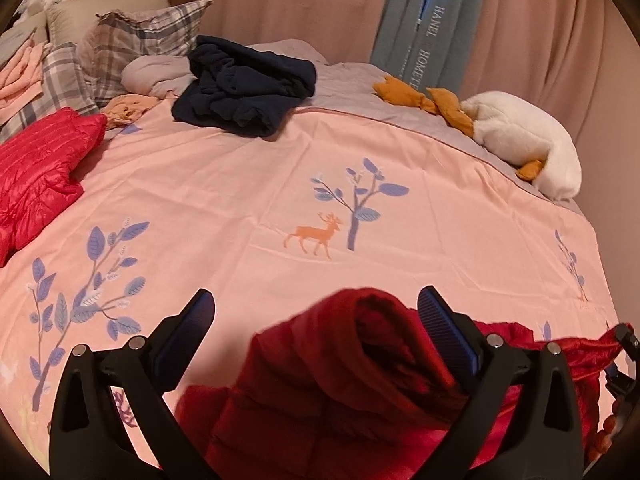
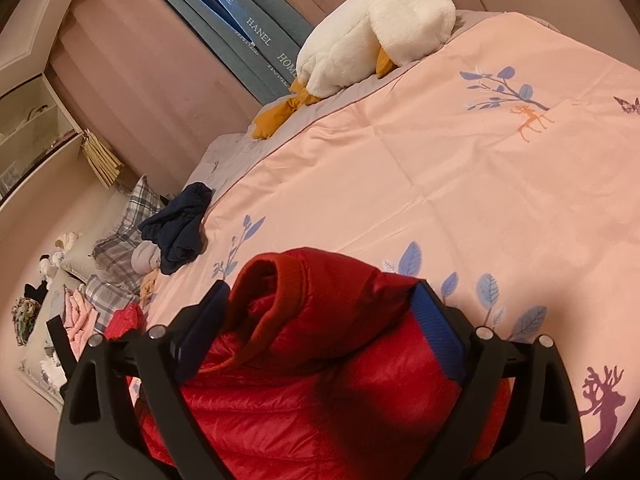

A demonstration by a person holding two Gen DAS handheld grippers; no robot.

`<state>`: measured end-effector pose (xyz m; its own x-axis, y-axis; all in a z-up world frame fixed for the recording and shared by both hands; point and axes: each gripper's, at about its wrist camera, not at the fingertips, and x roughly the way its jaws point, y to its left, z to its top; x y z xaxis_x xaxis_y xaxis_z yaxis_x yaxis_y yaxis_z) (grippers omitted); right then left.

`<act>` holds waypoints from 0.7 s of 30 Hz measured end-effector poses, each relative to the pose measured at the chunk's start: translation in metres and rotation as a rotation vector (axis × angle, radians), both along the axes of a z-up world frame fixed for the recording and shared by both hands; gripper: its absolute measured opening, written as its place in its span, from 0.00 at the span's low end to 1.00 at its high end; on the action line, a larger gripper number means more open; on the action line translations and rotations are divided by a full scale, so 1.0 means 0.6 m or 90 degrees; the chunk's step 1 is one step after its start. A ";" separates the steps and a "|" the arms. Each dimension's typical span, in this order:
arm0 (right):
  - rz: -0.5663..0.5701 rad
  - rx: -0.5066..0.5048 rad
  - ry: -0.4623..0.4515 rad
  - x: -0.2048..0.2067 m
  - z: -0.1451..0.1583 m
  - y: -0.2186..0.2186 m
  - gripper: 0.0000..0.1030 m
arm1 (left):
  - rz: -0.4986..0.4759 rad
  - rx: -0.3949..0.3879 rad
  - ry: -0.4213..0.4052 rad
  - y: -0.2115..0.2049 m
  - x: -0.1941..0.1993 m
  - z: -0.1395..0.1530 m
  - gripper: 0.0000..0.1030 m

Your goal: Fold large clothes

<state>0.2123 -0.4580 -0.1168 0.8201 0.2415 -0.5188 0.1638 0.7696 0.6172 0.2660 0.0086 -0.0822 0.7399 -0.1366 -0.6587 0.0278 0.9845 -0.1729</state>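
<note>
Left gripper (image 1: 316,312): jaws spread wide; blue pads visible on both fingers. Nothing pinched.
Red down jacket (image 1: 352,380): bunched fold rises between the left fingers, biased toward 3 o'clock; it touches the right-hand pad (image 1: 448,332), well apart from the left-hand pad (image 1: 188,332). More red fabric trails off toward 4 o'clock behind the finger.
Right gripper (image 2: 320,300): jaws apart, with the jacket (image 2: 320,360) filling the gap between them. Fabric lies against both pads; cannot tell whether they press it or merely flank it.
Jacket collar (image 2: 280,288): matte darker red band, folded over at 12 o'clock of the right gripper, just past the fingertips; shiny quilted body sits below toward 6 o'clock.
Bed cover (image 1: 240,184): pink, printed with blue leaves and an orange deer; the jacket rests on it at the near edge.
Second red garment (image 1: 36,176): quilted, at 9 o'clock in the left wrist view, well apart from the gripper.
Navy garment (image 1: 244,84): crumpled heap at 11 o'clock, far side of the bed.
White plush toy (image 1: 520,140): at 2 o'clock, orange feet, lying on the grey border.
Plaid pillows (image 1: 132,48): at 10 o'clock, by the headboard.
Curtain (image 1: 540,40): pink, behind the bed.
</note>
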 end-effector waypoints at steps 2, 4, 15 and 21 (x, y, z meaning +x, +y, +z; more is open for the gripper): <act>-0.005 -0.004 0.003 0.002 0.000 -0.003 0.91 | 0.014 -0.006 -0.005 0.011 0.004 0.004 0.99; -0.012 -0.010 0.007 0.003 0.001 -0.005 0.91 | 0.027 -0.016 -0.009 0.024 0.009 0.008 0.99; -0.092 -0.041 0.004 -0.017 0.011 -0.033 0.93 | 0.098 -0.002 -0.005 0.081 0.016 0.007 0.99; -0.073 -0.119 -0.012 -0.025 0.035 -0.010 0.93 | 0.122 0.014 -0.030 0.096 0.005 0.023 0.99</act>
<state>0.1971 -0.4643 -0.0956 0.8463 0.0469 -0.5307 0.2472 0.8478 0.4691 0.2692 0.0662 -0.0684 0.7812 0.0245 -0.6238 -0.1534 0.9761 -0.1539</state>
